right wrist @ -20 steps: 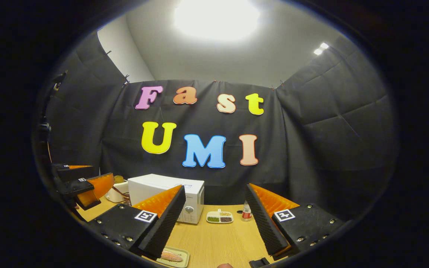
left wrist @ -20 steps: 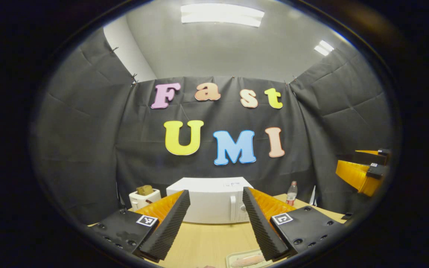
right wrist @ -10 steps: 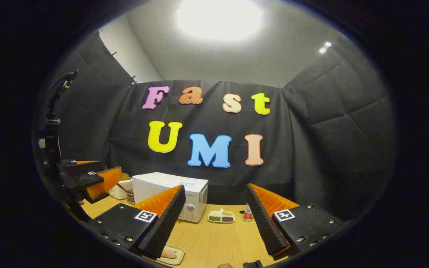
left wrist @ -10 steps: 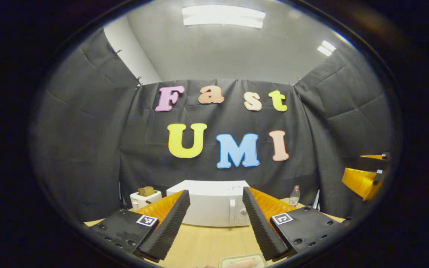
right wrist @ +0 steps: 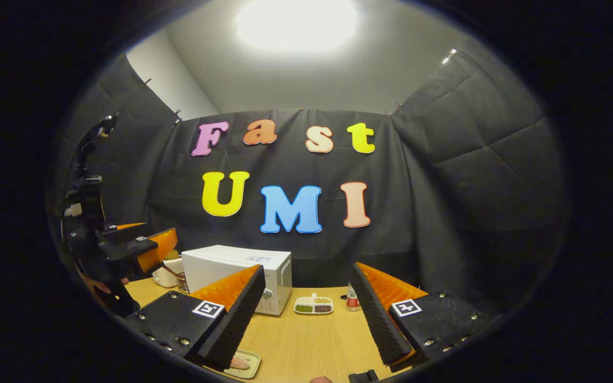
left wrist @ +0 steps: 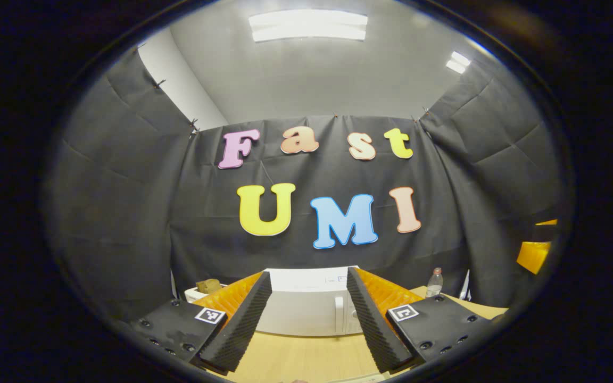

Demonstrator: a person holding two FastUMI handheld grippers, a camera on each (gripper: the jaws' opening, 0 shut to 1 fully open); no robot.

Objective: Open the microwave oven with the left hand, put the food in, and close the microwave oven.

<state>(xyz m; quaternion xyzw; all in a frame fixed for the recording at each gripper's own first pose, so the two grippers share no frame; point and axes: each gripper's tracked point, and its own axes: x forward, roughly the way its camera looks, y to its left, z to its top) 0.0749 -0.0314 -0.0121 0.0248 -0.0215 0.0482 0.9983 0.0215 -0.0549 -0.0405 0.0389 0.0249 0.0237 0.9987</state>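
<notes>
— Wooden bench [right wrist: 306,335] carries the shut microwave [left wrist: 306,314] at twelve o'clock, between the left hand-held gripper [left wrist: 306,324] fingers, spread for its handle.

— Right hand-held gripper [right wrist: 304,314]?

— Spread, empty; food tray [right wrist: 242,363] at seven o'clock.

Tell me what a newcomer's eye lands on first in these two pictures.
First, the white microwave, door shut, standing at the back of the wooden table against the black cloth wall. Next, each view's own open gripper in front: the left gripper frames the microwave's door handle, the right gripper frames a small divided dish and a bottle.
</notes>
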